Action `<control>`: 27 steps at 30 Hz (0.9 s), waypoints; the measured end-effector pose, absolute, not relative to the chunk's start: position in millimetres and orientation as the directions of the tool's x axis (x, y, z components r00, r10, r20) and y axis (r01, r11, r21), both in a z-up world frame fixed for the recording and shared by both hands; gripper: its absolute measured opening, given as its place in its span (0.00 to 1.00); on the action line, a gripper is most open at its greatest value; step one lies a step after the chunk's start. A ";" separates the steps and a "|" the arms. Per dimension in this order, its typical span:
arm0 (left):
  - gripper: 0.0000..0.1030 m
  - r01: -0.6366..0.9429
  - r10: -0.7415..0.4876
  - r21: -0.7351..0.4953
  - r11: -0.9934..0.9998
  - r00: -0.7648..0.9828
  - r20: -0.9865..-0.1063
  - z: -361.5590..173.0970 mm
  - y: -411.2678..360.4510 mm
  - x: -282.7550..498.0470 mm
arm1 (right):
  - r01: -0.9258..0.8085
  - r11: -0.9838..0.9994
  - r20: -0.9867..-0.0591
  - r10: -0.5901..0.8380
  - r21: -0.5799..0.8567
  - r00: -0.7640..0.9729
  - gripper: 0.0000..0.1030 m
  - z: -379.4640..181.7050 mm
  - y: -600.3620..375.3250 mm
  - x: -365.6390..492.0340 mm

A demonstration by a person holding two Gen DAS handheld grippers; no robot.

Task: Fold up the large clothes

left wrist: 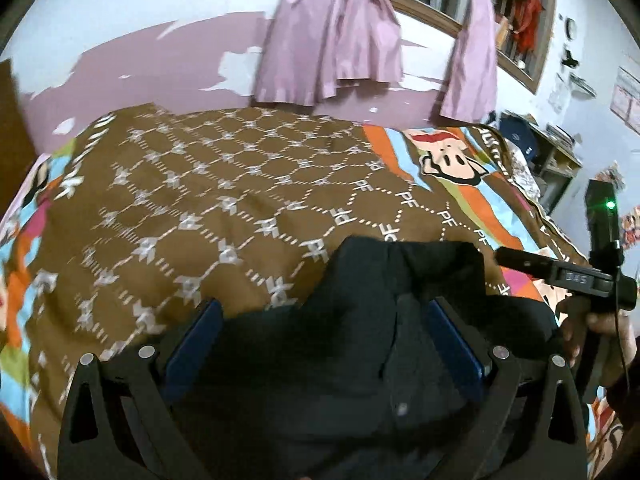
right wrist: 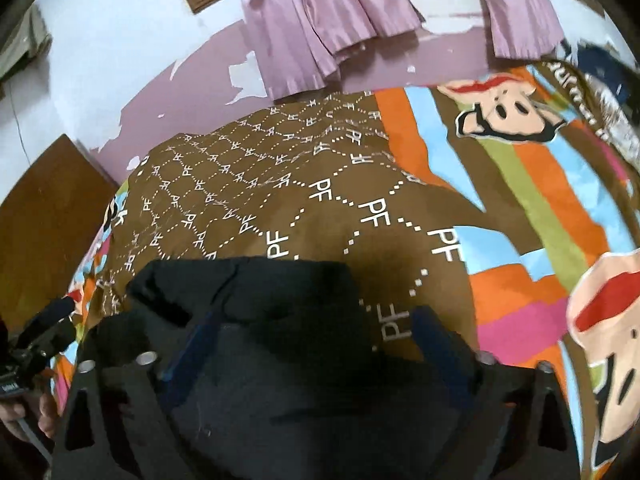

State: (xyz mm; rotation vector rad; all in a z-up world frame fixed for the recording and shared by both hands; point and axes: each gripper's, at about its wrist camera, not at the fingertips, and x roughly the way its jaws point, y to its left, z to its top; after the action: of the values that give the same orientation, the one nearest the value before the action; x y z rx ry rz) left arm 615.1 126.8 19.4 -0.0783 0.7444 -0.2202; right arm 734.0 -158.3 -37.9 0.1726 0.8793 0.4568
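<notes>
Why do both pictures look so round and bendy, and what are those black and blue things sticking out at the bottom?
Each picture comes from a small wide-eye camera fixed on a hand-held grabbing tool, so everything curves. A person carries one in each hand. The left camera shows the left tool; beside it you glimpse the right tool. The other picture looks along that one. The blue fingers stand apart, with a dark garment lying between them. It lies on a bed cover with cartoon faces. Purple curtains hang behind.

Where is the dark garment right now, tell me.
In both wrist views the dark garment lies low in the frame on the brown patterned bedspread, between the blue fingers of each gripper, with the purple curtains beyond.
</notes>
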 end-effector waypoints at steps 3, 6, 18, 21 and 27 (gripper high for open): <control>0.93 0.156 -0.185 -0.106 0.982 0.691 -0.699 7.4 113.5 645.9 | -0.333 0.900 -0.728 0.427 0.282 0.536 0.64 -45.7 -146.2 749.0; 0.61 0.115 -0.183 -0.143 0.983 0.684 -0.706 -2.8 113.7 668.8 | -0.342 0.904 -0.747 0.411 0.258 0.522 0.48 -55.3 -138.7 759.5; 0.05 0.169 -0.236 -0.167 0.971 0.746 -0.622 10.1 114.7 636.9 | -0.475 0.833 -0.628 0.536 0.284 0.564 0.08 -13.0 -153.1 705.0; 0.04 0.210 -0.261 -0.156 0.965 0.806 -0.532 37.6 130.4 586.8 | -0.549 0.789 -0.563 0.596 0.276 0.573 0.07 17.8 -170.9 661.9; 0.03 0.247 -0.303 -0.178 0.953 0.808 -0.505 50.3 151.7 518.4 | -0.658 0.731 -0.521 0.638 0.180 0.567 0.06 42.2 -173.5 585.1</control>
State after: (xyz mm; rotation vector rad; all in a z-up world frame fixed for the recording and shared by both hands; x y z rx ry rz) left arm 518.4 151.7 50.3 -0.1056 0.5576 -0.2946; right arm 585.1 -173.5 42.2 -0.0362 0.5974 0.7620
